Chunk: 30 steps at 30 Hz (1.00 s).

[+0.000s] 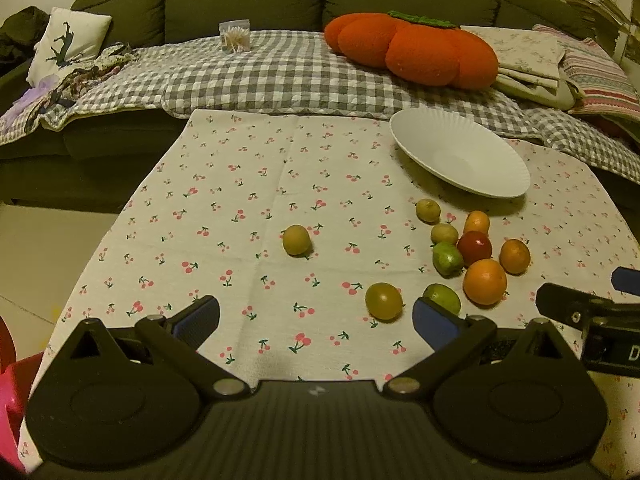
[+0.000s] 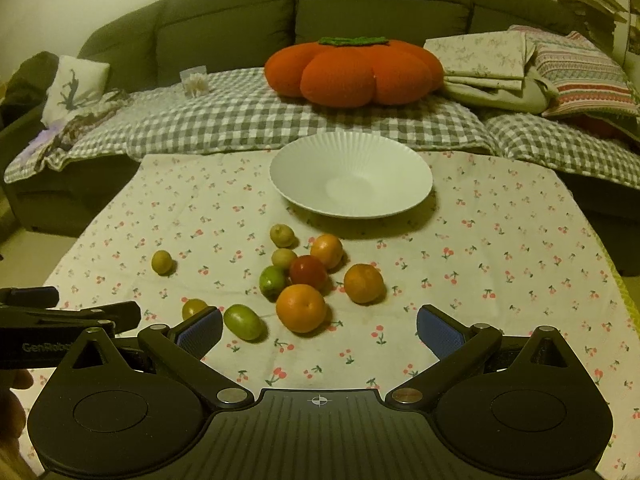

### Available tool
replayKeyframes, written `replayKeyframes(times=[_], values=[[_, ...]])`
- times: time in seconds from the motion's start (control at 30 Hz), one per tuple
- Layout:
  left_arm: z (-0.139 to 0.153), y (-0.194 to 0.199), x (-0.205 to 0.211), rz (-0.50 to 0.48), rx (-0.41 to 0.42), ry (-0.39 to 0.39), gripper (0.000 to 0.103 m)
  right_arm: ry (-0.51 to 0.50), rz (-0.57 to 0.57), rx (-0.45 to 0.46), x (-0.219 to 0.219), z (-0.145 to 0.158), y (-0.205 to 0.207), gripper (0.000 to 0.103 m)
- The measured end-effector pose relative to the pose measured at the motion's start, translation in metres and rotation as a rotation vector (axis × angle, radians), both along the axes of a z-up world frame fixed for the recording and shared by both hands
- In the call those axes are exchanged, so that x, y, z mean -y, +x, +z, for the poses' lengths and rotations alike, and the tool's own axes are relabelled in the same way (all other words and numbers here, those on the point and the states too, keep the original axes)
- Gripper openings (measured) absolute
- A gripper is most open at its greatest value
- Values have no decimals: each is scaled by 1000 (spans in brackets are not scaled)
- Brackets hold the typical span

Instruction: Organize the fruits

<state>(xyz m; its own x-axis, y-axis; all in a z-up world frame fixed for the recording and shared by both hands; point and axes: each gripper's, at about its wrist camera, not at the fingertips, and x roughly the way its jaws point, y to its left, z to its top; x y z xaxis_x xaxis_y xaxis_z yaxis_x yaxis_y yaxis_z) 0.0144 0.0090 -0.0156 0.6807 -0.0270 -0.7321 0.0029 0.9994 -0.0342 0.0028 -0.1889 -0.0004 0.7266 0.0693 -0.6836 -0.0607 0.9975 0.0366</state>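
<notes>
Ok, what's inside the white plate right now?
Nothing: the white plate shows only its bare ribbed surface. All the fruits lie on the cherry-print cloth in front of it. The cloth under the plate is covered.

The left gripper (image 2: 36, 308) body carries the partly cut-off lettering "GenRobo", probably the start of a longer brand name.
</notes>
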Motion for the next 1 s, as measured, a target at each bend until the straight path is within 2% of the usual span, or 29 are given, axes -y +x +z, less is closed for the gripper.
replayKeyframes(times=[0.57,1.0], values=[[-11,19,-6,29,-9,-22,102,9,-8,-26,4,-12,19,103],[-18,52,-31,118,-18,-72,100,55,-73,-63,24,-23,45,103]])
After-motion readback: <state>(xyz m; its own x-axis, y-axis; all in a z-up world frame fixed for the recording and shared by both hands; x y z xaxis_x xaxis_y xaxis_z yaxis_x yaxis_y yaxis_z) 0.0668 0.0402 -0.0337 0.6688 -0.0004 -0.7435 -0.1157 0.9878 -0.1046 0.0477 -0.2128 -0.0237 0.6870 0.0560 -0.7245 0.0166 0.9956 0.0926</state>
